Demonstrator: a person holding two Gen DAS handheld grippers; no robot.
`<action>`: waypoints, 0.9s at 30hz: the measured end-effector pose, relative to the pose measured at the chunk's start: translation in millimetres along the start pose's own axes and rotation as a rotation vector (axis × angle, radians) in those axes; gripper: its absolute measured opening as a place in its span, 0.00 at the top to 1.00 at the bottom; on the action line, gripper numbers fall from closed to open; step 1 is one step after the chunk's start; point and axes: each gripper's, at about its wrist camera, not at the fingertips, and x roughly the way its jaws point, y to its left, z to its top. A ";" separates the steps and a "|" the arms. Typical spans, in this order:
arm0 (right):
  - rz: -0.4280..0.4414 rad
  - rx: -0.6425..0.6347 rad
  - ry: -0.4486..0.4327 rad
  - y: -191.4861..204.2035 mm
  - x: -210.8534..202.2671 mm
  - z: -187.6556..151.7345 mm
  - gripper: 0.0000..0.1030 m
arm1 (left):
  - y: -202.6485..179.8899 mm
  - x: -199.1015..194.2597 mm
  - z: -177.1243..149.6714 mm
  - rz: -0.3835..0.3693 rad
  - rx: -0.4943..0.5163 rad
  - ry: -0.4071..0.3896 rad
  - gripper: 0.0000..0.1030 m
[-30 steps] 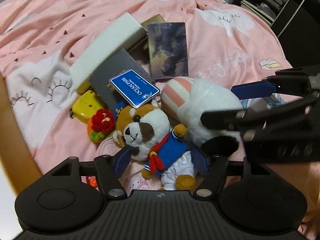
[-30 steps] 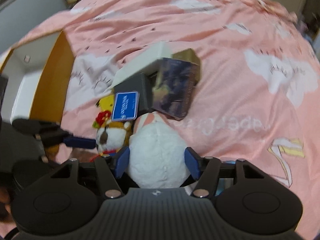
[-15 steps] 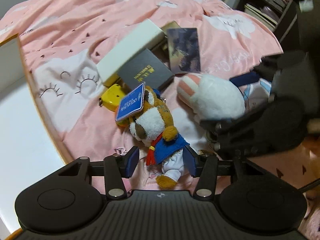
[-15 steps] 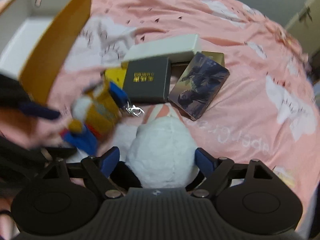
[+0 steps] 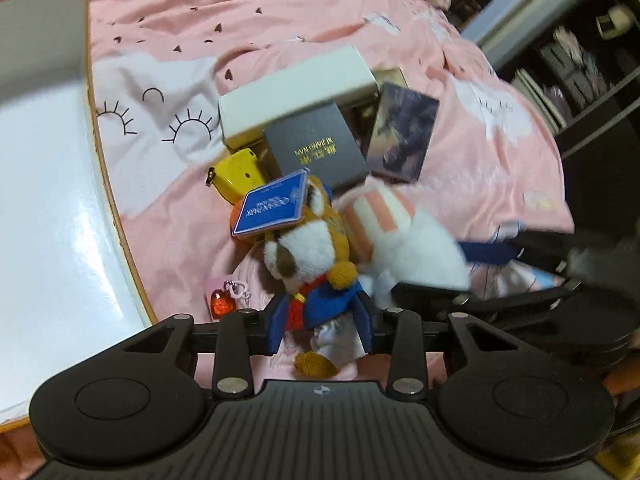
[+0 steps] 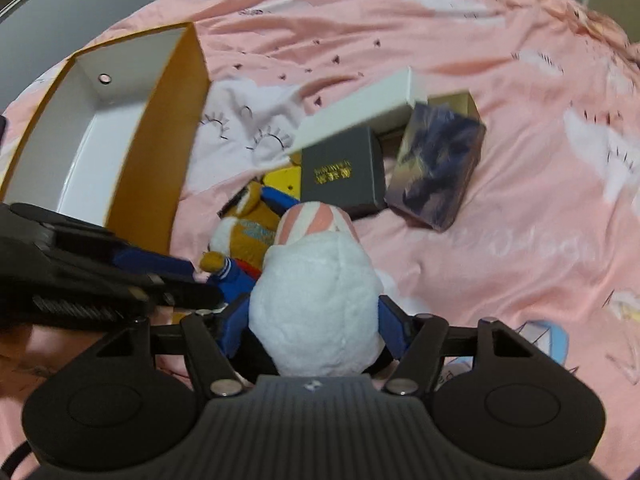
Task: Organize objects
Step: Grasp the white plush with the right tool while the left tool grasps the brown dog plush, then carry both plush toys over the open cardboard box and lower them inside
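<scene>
Above a pink bedspread (image 6: 500,240), the left gripper (image 5: 320,322) clamps a red-panda plush (image 5: 310,256) in a blue sailor suit while the right gripper (image 6: 314,320) squeezes a white plush (image 6: 316,304), apparently pink-striped, beside an open cardboard box (image 6: 152,152).

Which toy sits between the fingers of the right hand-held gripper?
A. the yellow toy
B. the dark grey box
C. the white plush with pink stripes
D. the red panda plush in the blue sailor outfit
C: the right hand-held gripper has its blue fingers on both sides of the white plush.
</scene>
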 end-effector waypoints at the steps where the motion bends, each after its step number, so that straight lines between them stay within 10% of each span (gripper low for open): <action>1: 0.002 0.022 0.006 -3.7 3.5 -1.5 0.34 | 0.2 0.8 1.7 -0.013 -0.011 0.000 0.51; 7: 0.053 0.126 0.009 -23.0 8.1 -9.2 0.30 | -7.1 16.9 10.9 0.014 -0.047 0.007 0.33; 27: -0.195 -0.279 -0.017 44.1 11.5 -19.8 0.29 | -9.1 34.4 5.3 0.046 -0.040 0.021 0.50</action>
